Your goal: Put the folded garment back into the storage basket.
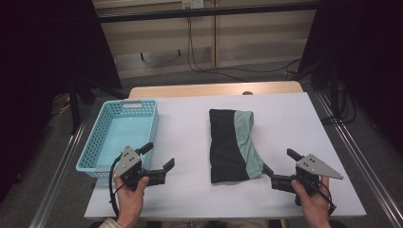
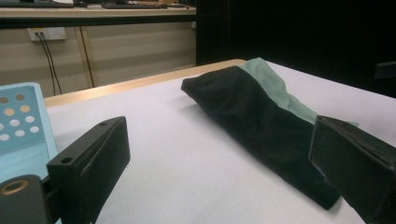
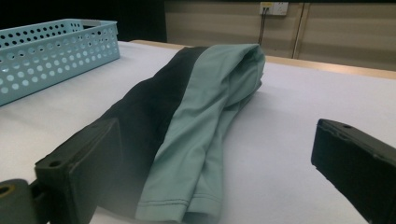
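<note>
A folded garment [image 1: 234, 145], black with a pale green band along its right side, lies flat near the middle of the white table [image 1: 190, 118], lengthwise from the far side toward the person. To its left, well apart from it, stands a light blue perforated basket [image 1: 93, 142] with a handle slot in its far wall; its bottom shows bare and nothing lies in it. The left gripper [image 1: 158, 160] is held in the person's left hand [image 1: 130, 197] at the near edge of the table, just beside the basket's near right corner, with its jaws spread wide and nothing between them; one jaw points toward the basket and the other toward the garment. In the left gripper view the black side of the garment [image 2: 252, 121] stretches across the table between and beyond the two jaws, with the basket's corner [image 2: 21, 121] at the left edge. The right gripper [image 1: 279, 161], held in the right hand [image 1: 311, 202], sits just beside the garment's near right corner, its jaws also wide apart and empty; the lower jaw appears close to the cloth's green edge, though contact cannot be told. In the right gripper view the green band [image 3: 205, 121] and its stitched hem lie just ahead of the jaws, with the basket [image 3: 51, 51] farther off at the left.
</note>
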Demonstrator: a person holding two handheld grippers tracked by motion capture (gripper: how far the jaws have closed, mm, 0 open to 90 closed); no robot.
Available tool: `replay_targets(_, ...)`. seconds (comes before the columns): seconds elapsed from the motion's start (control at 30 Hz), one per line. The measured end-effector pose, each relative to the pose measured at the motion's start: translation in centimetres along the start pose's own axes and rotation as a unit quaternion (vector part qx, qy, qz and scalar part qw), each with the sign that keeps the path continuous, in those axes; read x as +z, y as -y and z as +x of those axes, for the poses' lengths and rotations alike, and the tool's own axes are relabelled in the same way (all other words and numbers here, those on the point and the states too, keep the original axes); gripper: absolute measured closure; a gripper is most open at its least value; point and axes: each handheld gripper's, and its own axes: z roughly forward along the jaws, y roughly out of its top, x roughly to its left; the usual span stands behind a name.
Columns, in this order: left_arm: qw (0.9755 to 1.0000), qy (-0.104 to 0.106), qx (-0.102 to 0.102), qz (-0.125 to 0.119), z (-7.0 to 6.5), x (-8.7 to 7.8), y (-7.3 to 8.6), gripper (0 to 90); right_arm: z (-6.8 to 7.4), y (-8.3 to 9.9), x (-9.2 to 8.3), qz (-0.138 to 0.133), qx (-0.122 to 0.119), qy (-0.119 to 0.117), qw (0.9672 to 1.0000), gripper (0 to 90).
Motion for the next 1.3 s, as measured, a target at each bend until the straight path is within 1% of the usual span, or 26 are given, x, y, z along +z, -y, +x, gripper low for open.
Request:
replay_targets(0.03,0.9999,0.012,-0.002,0.01,0.0,0.8,-0.1,4.2,0.1,0.0,0.2,0.002,-0.001,0.001,1.0,1.3)
replay_targets(0.07,0.9999,0.012,-0.002,0.01,0.0,0.8,-0.1,4.2,0.2,-0.1,0.3,0.007,-0.002,0.004,1.0,1.4)
replay_targets(0.1,0.9997,0.017,-0.001,0.016,-0.1,1.7,-0.2,4.2,0.2,-0.2,0.3,0.008,-0.002,0.007,0.9999,1.6)
replay_targets(0.17,0.9997,0.019,0.004,0.017,-0.2,2.1,-0.3,4.2,0.3,-0.3,0.4,0.006,0.001,0.007,1.0,1.6)
replay_targets(0.23,0.9994,0.031,-0.002,0.017,-0.4,3.1,-0.5,4.2,0.4,-0.4,0.6,0.011,-0.001,0.004,0.9999,1.5)
replay_targets(0.27,0.9991,0.031,0.011,0.026,-0.3,3.4,-0.7,4.3,0.5,-0.3,0.9,0.017,0.001,0.002,0.9998,1.4)
replay_targets(0.3,0.999,0.031,0.014,0.03,-0.4,4.4,-0.9,4.3,0.6,-0.3,1.1,0.022,0.006,-0.001,0.9997,1.5)
replay_targets(0.4,0.9985,0.039,0.012,0.036,-0.6,5.2,-1.1,4.3,0.8,-0.2,1.4,0.034,0.008,-0.008,0.9994,1.5)
replay_targets(0.47,0.9979,0.044,0.025,0.039,-0.8,6.3,-1.2,4.5,1.2,-0.1,2.1,0.048,0.009,-0.014,0.9987,2.0)
replay_targets(0.5,0.9976,0.047,0.023,0.046,-0.9,6.8,-1.4,4.7,1.4,-0.1,2.3,0.046,0.011,-0.017,0.9987,2.2)
replay_targets(0.53,0.9962,0.073,0.02,0.043,-1.0,7.9,-1.6,4.6,1.5,-0.2,2.5,0.049,0.011,-0.019,0.9986,1.6)
replay_targets(0.57,0.9962,0.073,0.02,0.043,-1.0,7.9,-1.6,4.7,1.5,-0.2,2.5,0.049,0.011,-0.019,0.9986,1.6)
replay_targets(0.6,0.9949,0.086,0.024,0.046,-1.2,8.3,-1.9,4.7,1.6,-0.3,2.7,0.049,0.012,-0.023,0.9984,1.6)
replay_targets(0.63,0.9949,0.083,0.033,0.047,-1.5,9.2,-2.2,4.6,1.8,-0.4,3.0,0.048,0.011,-0.035,0.9981,1.5)
replay_targets(0.67,0.9949,0.083,0.033,0.047,-1.5,9.2,-2.2,4.7,1.9,-0.5,3.1,0.056,0.007,-0.04,0.9976,1.4)
replay_targets(0.7,0.9937,0.093,0.034,0.052,-1.6,10.2,-2.5,4.7,1.9,-0.6,3.3,0.06,-0.002,-0.043,0.9973,1.5)
replay_targets(0.73,0.9933,0.095,0.037,0.055,-1.7,10.8,-2.6,4.6,2.0,-0.7,3.4,0.065,0.003,-0.051,0.9966,1.7)
replay_targets(0.77,0.9916,0.115,0.04,0.044,-1.6,11.5,-2.7,4.7,1.8,-0.8,3.5,0.067,-0.004,-0.052,0.9964,1.7)
replay_targets(0.8,0.9916,0.115,0.04,0.044,-1.6,11.5,-2.7,4.6,1.8,-0.8,3.5,0.067,-0.004,-0.052,0.9964,1.7)
replay_targets(0.83,0.9928,0.096,0.043,0.057,-1.7,11.8,-2.9,4.6,1.8,-0.9,3.6,0.071,0.003,-0.055,0.996,2.1)
replay_targets(0.87,0.9921,0.105,0.039,0.058,-1.7,12.6,-3.2,4.6,1.7,-1.0,3.8,0.079,0.006,-0.062,0.9949,3.4)
replay_targets(1.07,0.9922,0.097,0.044,0.065,-1.5,14.0,-4.1,4.7,1.6,-1.1,4.1,0.104,0.019,-0.076,0.9915,4.0)
replay_targets(1.1,0.9925,0.104,0.03,0.058,-1.5,14.4,-4.4,4.7,1.6,-1.3,4.2,0.111,0.022,-0.077,0.9905,4.8)
replay_targets(1.2,0.9922,0.104,0.029,0.064,-1.5,14.8,-4.7,4.6,1.6,-1.5,4.3,0.116,0.027,-0.078,0.9898,4.8)
replay_targets(1.27,0.992,0.107,0.025,0.062,-1.3,15.3,-4.8,4.5,1.4,-1.7,4.6,0.125,0.019,-0.08,0.9887,4.8)
replay_targets(1.3,0.9928,0.099,0.018,0.065,-1.1,15.8,-4.7,4.4,1.4,-1.7,4.7,0.133,0.022,-0.084,0.9873,4.9)
